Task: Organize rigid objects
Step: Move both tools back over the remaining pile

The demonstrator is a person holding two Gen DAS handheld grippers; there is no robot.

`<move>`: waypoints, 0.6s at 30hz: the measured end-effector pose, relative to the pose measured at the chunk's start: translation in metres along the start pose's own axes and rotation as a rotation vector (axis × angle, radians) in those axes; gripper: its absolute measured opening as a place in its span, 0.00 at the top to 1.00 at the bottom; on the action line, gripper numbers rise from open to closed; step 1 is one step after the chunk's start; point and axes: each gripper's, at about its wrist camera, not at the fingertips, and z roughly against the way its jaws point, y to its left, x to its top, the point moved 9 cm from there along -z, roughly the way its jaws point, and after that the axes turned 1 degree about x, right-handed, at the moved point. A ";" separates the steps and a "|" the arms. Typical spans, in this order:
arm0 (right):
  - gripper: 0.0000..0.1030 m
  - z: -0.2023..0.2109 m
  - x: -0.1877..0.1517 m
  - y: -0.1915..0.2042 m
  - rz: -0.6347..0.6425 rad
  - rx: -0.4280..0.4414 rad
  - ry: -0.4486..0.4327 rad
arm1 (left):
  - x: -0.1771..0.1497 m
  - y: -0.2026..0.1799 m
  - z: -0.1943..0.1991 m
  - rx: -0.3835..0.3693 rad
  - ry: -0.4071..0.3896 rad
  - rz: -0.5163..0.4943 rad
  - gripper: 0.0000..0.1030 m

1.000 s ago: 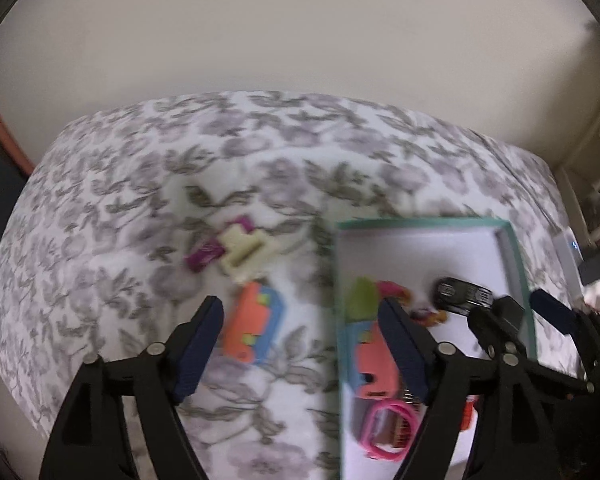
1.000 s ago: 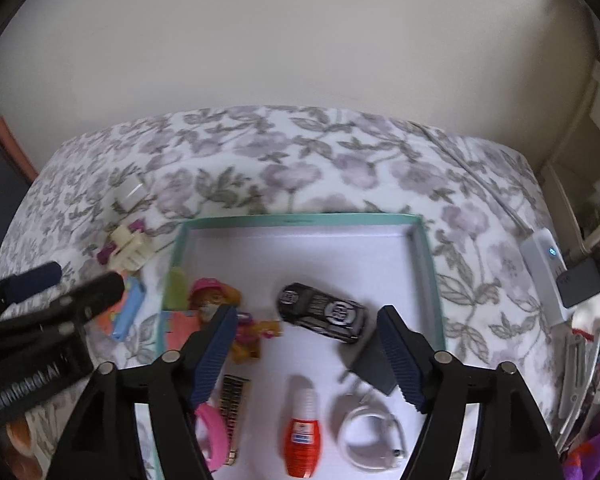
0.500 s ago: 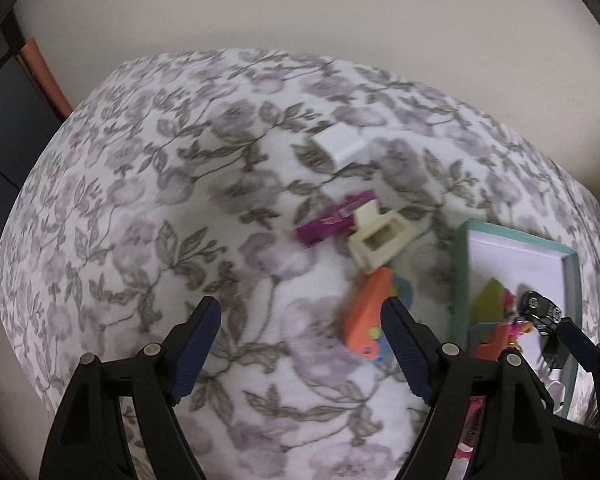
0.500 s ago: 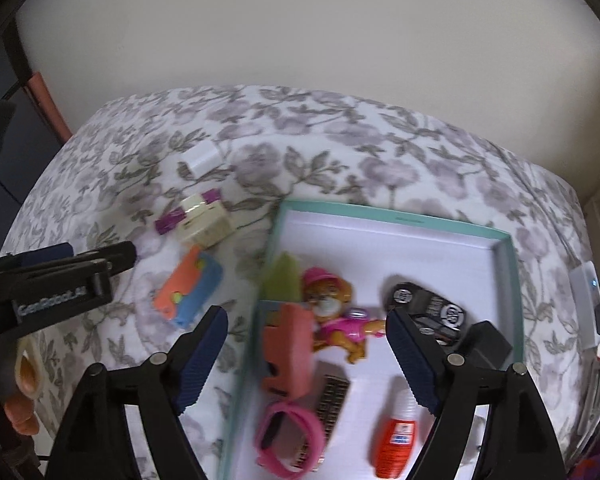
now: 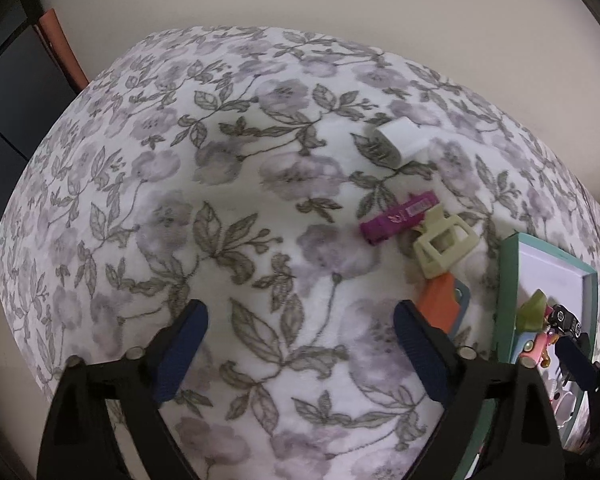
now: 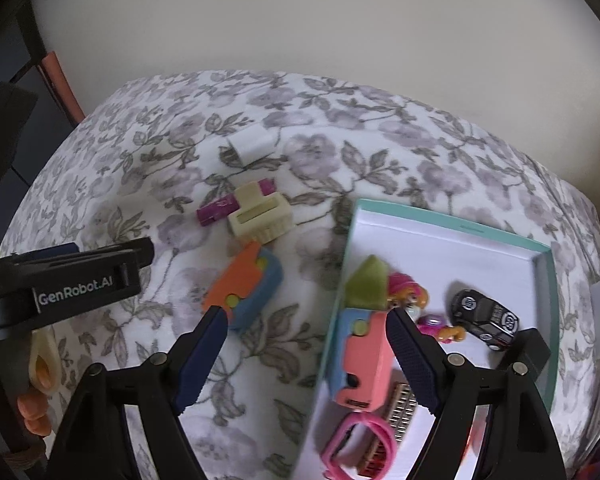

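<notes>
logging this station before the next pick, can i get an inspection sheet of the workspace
surface: floral cloth, soft-looking
job's things: white block, purple USB stick, cream clip and orange-blue toy lie on the cloth; teal box holds a toy car, pink watch, pink figurine
clutter: nothing seen
grippers: left gripper and right gripper, jaws open, empty
cables: nothing clearly seen
surroundings: plain wall

A home bedroom
A floral bedspread covers a soft surface against a plain cream wall at 12 o'clock; toys fill a teal-rimmed box at 4 o'clock
</notes>
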 end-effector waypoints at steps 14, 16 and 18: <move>0.18 -0.021 0.002 0.022 0.015 0.018 0.017 | 0.007 0.030 -0.022 -0.043 0.059 0.100 0.08; 0.18 -0.023 0.004 0.022 0.012 0.024 0.011 | 0.009 0.032 -0.025 -0.053 0.065 0.115 0.08; 0.18 -0.024 0.006 0.022 0.009 0.031 0.006 | 0.011 0.030 -0.028 -0.068 0.069 0.124 0.08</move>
